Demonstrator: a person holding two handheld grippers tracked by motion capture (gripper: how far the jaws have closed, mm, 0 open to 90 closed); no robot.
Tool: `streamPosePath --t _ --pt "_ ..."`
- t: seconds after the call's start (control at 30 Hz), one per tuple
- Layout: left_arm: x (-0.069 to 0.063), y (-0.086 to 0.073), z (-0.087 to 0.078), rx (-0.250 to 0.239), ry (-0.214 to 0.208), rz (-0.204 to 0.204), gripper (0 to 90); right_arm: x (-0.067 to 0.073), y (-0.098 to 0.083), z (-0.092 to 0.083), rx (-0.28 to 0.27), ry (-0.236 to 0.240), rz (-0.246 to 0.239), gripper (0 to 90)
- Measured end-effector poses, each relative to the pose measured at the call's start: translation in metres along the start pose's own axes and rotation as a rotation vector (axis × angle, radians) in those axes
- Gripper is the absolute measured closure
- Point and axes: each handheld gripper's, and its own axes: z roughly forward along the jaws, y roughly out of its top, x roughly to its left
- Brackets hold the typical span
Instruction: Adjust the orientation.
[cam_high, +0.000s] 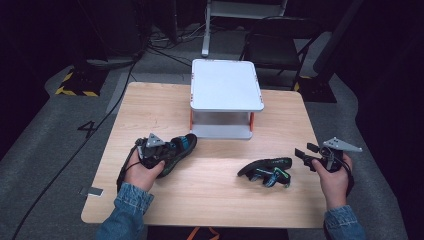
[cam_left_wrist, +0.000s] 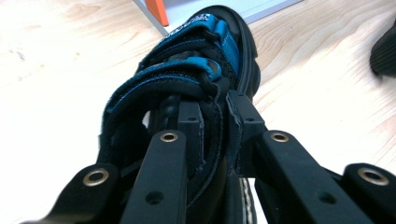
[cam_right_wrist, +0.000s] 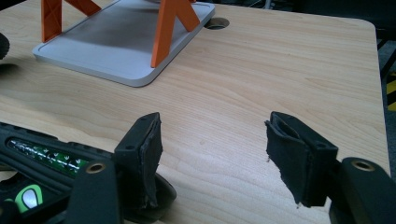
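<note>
Black jaws of the left gripper (cam_high: 162, 154) are clamped on the heel collar of a black climbing shoe with blue straps (cam_high: 178, 148), near the tabletop's left front. Across the front, a black shoe with green trim (cam_high: 266, 170) lies just beside the right gripper (cam_high: 306, 153), whose jaws gape with nothing between them. Farther back, the two-tier white shelf with orange posts (cam_high: 226, 85) holds no shoes; I judge both placements remain.

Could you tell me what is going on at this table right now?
A person works two hand-held grippers over a wooden table. The left gripper is clamped on the heel of a black and blue shoe. The right gripper stands open with nothing between its jaws, beside a black and green shoe lying on the table. A small white two-tier shelf stands behind them.
</note>
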Motion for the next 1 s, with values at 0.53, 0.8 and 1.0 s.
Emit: streamPosePath --t 0.53,0.8,1.0 --pt "-0.007 0.005 -0.032 0.063 -0.125 0.074 26.9 -0.002 0.002 0.001 -0.015 0.019 0.014 36.2" --pt "0.029 -0.012 -0.064 0.08 -0.013 -0.024 28.5 0.001 0.005 0.009 -0.003 0.043 0.013 35.7" --pt "0.034 -0.023 -0.058 0.143 -0.086 -0.077 47.5 0.003 0.007 0.015 0.001 0.053 0.006 35.6"
